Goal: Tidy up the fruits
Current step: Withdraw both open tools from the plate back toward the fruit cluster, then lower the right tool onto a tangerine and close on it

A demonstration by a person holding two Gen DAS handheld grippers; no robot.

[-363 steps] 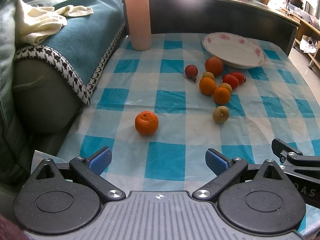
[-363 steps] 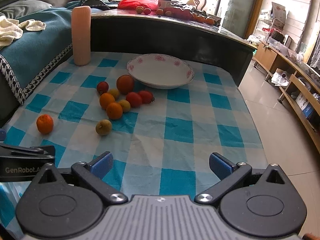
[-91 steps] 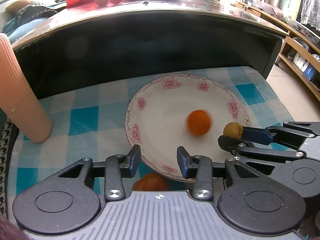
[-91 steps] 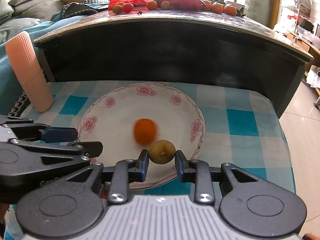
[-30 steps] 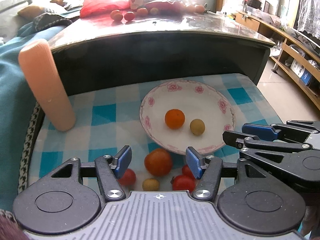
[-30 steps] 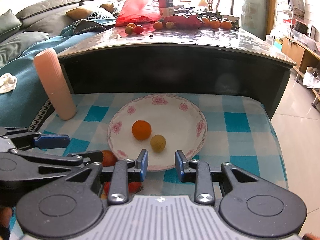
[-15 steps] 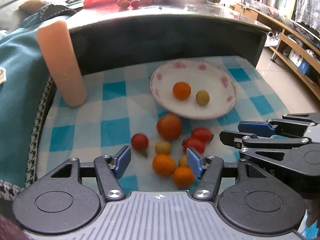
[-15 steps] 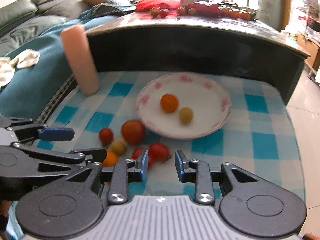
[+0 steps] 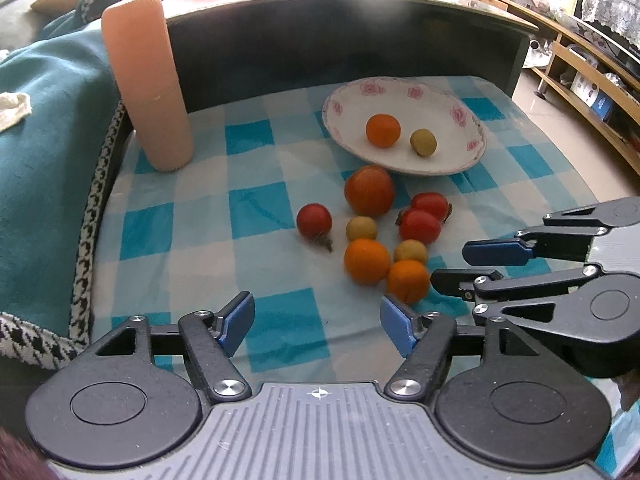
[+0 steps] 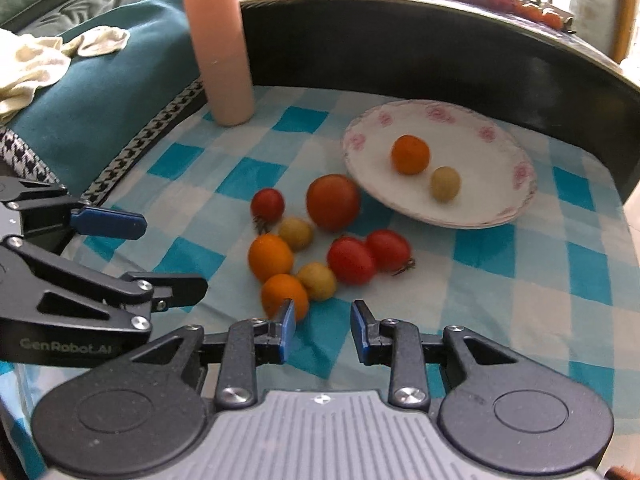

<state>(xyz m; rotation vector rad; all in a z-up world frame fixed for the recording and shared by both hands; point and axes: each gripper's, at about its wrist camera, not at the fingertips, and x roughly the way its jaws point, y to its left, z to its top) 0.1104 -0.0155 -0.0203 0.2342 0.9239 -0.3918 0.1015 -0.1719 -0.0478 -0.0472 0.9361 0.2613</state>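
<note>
Fruits lie in a loose cluster on the checked surface (image 9: pixel 276 312), and the nearest orange (image 10: pixel 285 295) sits just ahead of the right gripper (image 10: pixel 323 330), a touch to the left of the gap between its fingers. That gripper is part open and empty, its left fingertip (image 10: pixel 287 316) almost at the orange's near edge, so the orange lies closer to it than to the left gripper (image 9: pixel 316 322). The left one is spread wide, also empty, with the same orange (image 9: pixel 408 282) just off its right fingertip (round fruit, so no long axis to line up with). Beyond are a second orange (image 10: pixel 271 257), small yellowish fruits and red tomatoes (image 10: pixel 352 260). Farther back the flowered plate (image 10: pixel 516 200) already holds an orange and a yellowish fruit. A pink cylinder (image 10: pixel 220 52) stands at the back left, beside a teal-covered sofa (image 10: pixel 100 92).
</note>
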